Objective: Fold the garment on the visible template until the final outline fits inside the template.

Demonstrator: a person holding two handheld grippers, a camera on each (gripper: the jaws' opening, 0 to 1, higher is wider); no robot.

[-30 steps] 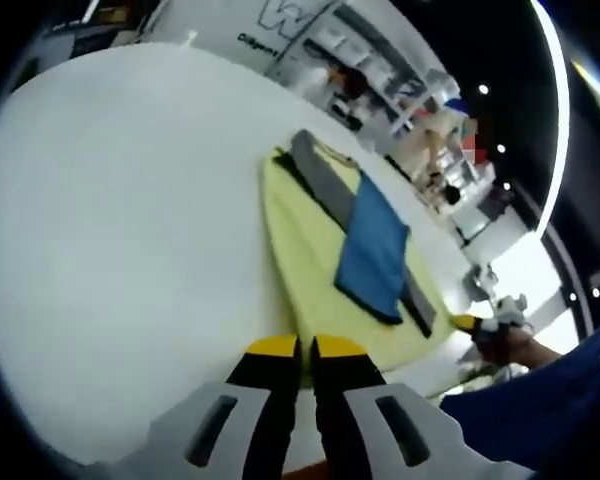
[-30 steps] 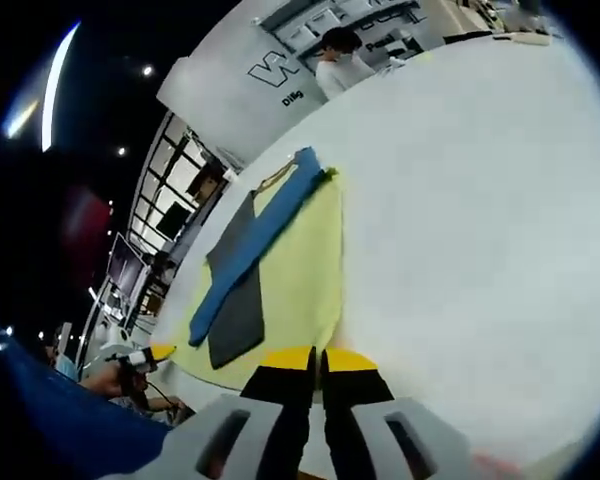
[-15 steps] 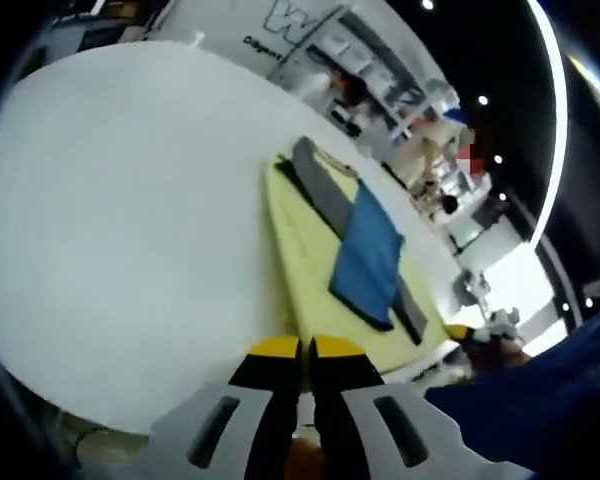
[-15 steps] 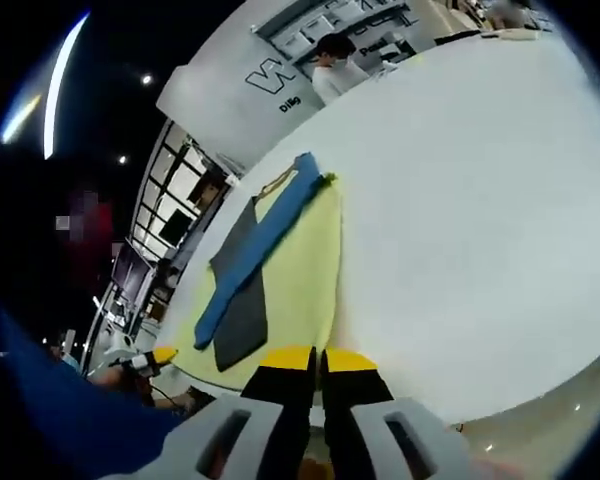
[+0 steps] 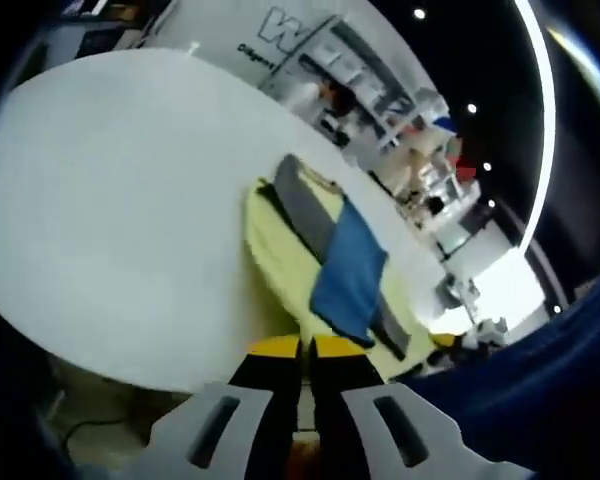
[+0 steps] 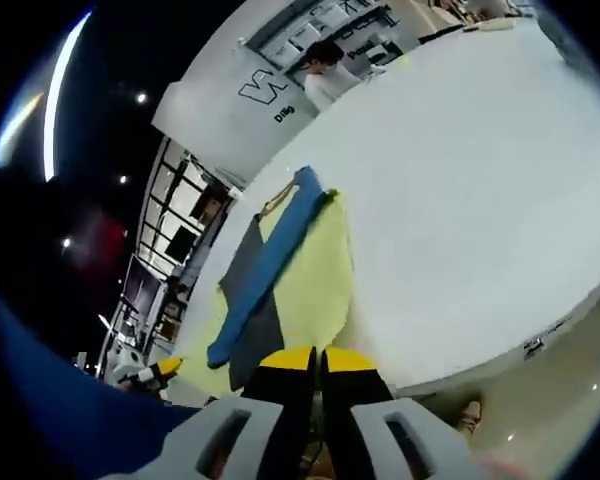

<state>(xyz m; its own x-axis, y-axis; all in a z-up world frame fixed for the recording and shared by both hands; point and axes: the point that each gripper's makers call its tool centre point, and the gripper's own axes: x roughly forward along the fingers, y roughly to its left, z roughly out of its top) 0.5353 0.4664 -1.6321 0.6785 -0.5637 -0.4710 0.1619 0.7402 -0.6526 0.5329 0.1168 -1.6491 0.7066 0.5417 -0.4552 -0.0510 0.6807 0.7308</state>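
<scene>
The garment (image 5: 347,275) lay as a blue band over a grey strip (image 5: 302,203) on the yellow template (image 5: 279,262), all flat on the white bench (image 5: 110,200). It sat just ahead of the left claw (image 5: 301,348) and a little to that claw's right, its long axis running away from the tips. From the right claw (image 6: 311,358) the same pile lay ahead and slightly left, the blue band (image 6: 270,258) stretching away. Both claws looked about equally near. Each had its jaws pressed together, gripping nothing and touching no cloth.
</scene>
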